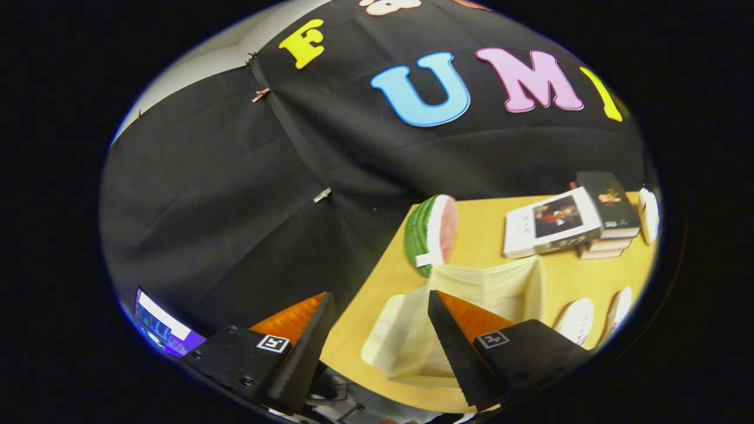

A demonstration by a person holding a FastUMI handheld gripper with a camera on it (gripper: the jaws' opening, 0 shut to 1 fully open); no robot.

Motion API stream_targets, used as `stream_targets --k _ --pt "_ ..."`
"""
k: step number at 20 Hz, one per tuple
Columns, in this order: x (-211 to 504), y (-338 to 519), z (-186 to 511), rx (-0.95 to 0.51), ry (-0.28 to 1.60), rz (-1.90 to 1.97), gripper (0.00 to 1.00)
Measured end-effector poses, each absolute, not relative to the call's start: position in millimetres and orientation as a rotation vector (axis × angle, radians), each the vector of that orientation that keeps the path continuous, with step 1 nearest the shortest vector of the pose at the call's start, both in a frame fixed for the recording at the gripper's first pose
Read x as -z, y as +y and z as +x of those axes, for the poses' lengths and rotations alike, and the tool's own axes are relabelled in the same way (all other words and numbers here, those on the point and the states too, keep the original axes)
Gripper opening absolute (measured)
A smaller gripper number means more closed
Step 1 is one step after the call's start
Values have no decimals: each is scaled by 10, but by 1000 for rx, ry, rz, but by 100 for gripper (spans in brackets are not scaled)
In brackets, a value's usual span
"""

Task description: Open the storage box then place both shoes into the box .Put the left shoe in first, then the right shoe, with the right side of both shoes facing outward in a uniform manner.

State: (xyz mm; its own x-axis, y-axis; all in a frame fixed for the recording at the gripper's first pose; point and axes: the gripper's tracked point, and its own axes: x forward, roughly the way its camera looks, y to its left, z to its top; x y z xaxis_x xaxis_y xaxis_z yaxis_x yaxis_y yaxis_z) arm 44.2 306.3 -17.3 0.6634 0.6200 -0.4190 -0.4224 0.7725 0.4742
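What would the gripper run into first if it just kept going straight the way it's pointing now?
Probably the storage box: the open gripper has its jaws wide apart, with the box's near end just ahead between them on the table. The watermelon slice lies beyond it. Depth is unclear, so it might pass above.

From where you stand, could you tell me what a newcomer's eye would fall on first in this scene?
Probably the watermelon slice, standing near the edge of the wooden table just beyond the cream storage box. The open gripper hangs in front with nothing between its fingers, one of which covers part of the box. Past the box lies a stack of books, and beside the box are two white shoes.
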Motion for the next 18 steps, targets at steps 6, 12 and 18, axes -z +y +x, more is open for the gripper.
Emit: stream_targets --k 6,12,18 --pt "647 1665 677 -392 629 302 99" --pt "1532 447 519 -233 750 96 99" --pt "2480 194 175 -266 996 57 99"
